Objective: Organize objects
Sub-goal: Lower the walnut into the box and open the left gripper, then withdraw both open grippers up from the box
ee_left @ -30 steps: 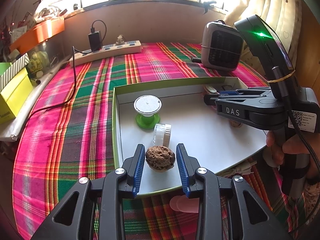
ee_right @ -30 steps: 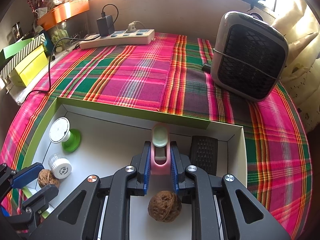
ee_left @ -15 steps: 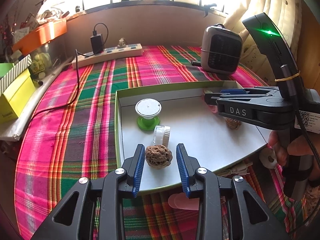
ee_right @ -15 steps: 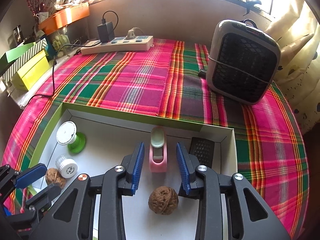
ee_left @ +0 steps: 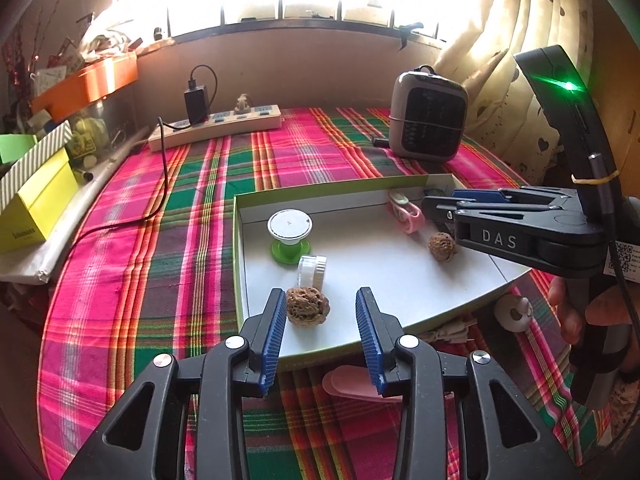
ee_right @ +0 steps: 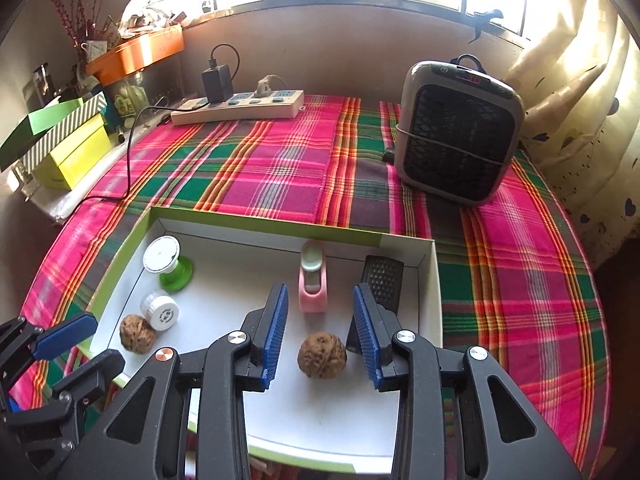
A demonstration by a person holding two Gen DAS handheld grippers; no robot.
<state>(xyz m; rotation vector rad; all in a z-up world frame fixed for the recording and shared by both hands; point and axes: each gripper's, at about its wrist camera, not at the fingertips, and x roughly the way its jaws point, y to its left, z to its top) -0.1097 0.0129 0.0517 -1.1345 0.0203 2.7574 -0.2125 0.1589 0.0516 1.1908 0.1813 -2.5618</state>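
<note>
A shallow white box with green rim point(ee_left: 240, 264) point(ee_right: 132, 236) lies on the plaid cloth. In it lie two walnuts, a pink clip, a green-footed white spool, a small white jar and a black ribbed piece. My left gripper point(ee_left: 321, 320) is open; one walnut point(ee_left: 307, 306) sits between its fingers, near the left one. My right gripper point(ee_right: 320, 322) is open and empty above the other walnut point(ee_right: 322, 355), with the pink clip point(ee_right: 313, 284) just beyond. The spool point(ee_right: 166, 260), jar point(ee_right: 161, 312) and black piece point(ee_right: 382, 282) lie apart.
A grey fan heater point(ee_right: 458, 132) stands at the back right. A power strip with charger point(ee_right: 238, 106) lies at the back, its cable trailing left. Yellow and striped boxes point(ee_right: 68, 152) sit at the left. A pink item point(ee_left: 352, 386) and a white round item point(ee_left: 514, 312) lie outside the box's front.
My right gripper let go of the pink clip, opened and drew back. My left gripper opened wider and pulled back and up from the walnut.
</note>
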